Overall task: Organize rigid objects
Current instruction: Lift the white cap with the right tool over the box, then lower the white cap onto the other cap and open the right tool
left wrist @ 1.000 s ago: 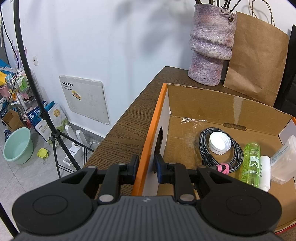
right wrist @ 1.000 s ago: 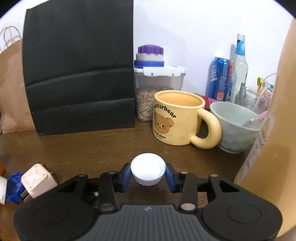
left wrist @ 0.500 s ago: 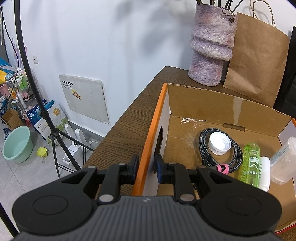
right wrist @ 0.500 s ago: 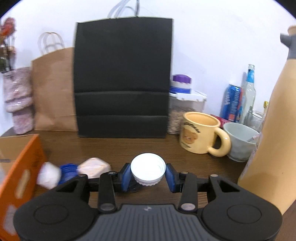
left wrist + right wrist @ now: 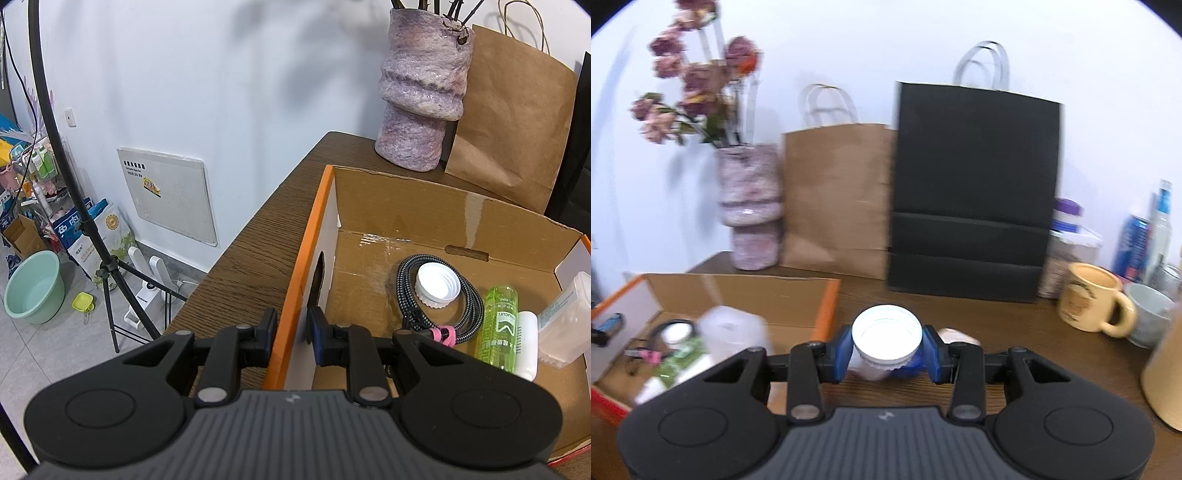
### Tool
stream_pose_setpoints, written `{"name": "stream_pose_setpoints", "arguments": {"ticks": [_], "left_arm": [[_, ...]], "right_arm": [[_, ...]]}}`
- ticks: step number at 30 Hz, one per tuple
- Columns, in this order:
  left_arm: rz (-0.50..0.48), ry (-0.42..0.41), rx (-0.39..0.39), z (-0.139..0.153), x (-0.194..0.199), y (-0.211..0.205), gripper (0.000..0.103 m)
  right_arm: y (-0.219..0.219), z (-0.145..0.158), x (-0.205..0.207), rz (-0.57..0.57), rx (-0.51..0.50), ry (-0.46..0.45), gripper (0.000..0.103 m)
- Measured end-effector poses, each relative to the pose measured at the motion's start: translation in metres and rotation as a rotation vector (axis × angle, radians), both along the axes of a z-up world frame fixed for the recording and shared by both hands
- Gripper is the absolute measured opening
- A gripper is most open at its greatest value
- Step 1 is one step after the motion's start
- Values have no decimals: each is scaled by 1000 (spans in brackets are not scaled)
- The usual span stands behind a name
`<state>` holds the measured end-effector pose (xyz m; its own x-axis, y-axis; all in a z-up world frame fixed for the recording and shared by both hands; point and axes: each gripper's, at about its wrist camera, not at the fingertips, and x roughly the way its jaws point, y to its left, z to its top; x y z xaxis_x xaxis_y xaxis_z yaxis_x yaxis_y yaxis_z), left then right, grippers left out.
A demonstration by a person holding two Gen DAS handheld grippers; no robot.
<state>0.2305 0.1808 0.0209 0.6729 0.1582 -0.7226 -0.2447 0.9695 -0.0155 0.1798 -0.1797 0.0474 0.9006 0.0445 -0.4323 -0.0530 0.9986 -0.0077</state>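
Note:
My left gripper (image 5: 291, 332) is shut on the left wall of the cardboard box (image 5: 295, 295), one finger outside, one inside. In the box lie a coiled braided cable (image 5: 469, 317), a white cap (image 5: 437, 285), a green bottle (image 5: 498, 328), a white tube (image 5: 526, 345) and a clear plastic container (image 5: 565, 317). My right gripper (image 5: 886, 349) is shut on a white bottle cap (image 5: 886, 334) and holds it above the table, just right of the box (image 5: 827, 306). Small blue and white items (image 5: 908, 365) lie under it, mostly hidden.
A purple vase (image 5: 421, 92) with flowers (image 5: 690, 81), a brown paper bag (image 5: 838, 195) and a black bag (image 5: 971, 192) stand behind the box. A yellow bear mug (image 5: 1089, 302), a pale bowl (image 5: 1148, 314), cans and bottles stand at the right. The table edge (image 5: 240, 243) drops off left.
My right gripper has swung left and risen with the white cap; the box has come into its view. My left gripper has kept its hold on the box wall.

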Motion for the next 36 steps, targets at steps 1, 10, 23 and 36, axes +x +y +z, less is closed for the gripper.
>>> {"name": "stream_pose_setpoints", "arguments": {"ticks": [1, 10, 23, 36], "left_arm": [[0, 0, 1, 0, 0, 0, 20], [-1, 0, 0, 0, 0, 0, 20], [-2, 0, 2, 0, -1, -1, 20], [-3, -1, 8, 0, -2, -2, 20]], "right_arm": [[9, 1, 0, 19, 5, -1, 39], [76, 5, 5, 154, 17, 1, 39], [154, 6, 21, 300, 20, 17, 39], [200, -8, 52, 400, 3, 78, 39]]}}
